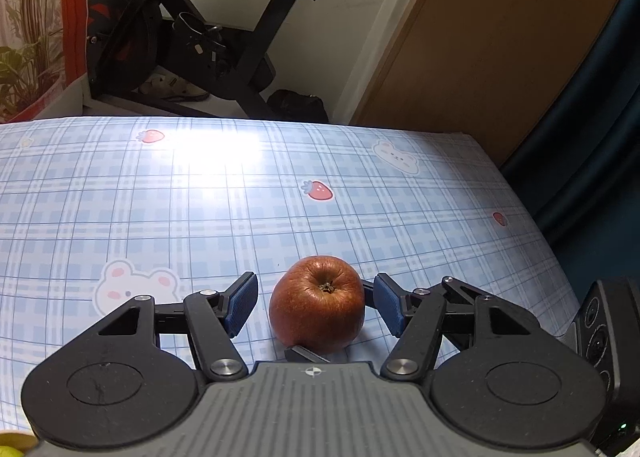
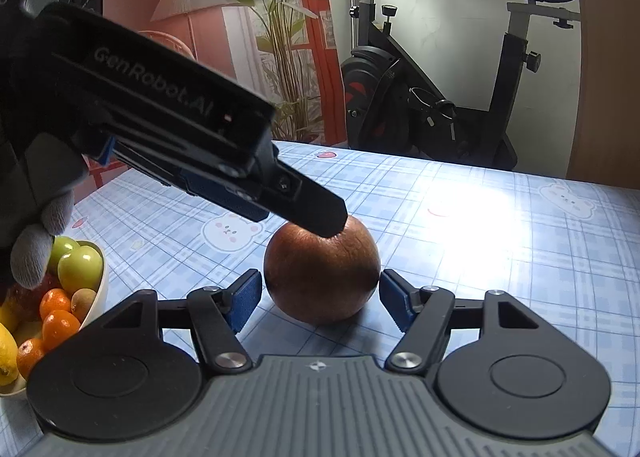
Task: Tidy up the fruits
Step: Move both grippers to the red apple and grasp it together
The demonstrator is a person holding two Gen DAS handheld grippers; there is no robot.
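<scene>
Apple [image 1: 318, 303] sits on tabletop [image 1: 160, 197], between both grippers. Left gripper [image 1: 316, 307] half open, pads clear of it. Right gripper [image 2: 320, 297] half open, holding nothing. Fruit bowl [image 2: 102, 285] at 9 o'clock in the right wrist view.

Black linkage fingers tipped with ribbed blue pads [image 1: 242, 307] are carried on each grey-ribbed, silver-screwed gripper body; white GenRobot.AI lettering [image 2: 154, 83] is printed on one; a grey knitted glove [image 2: 38, 253] is worn
</scene>
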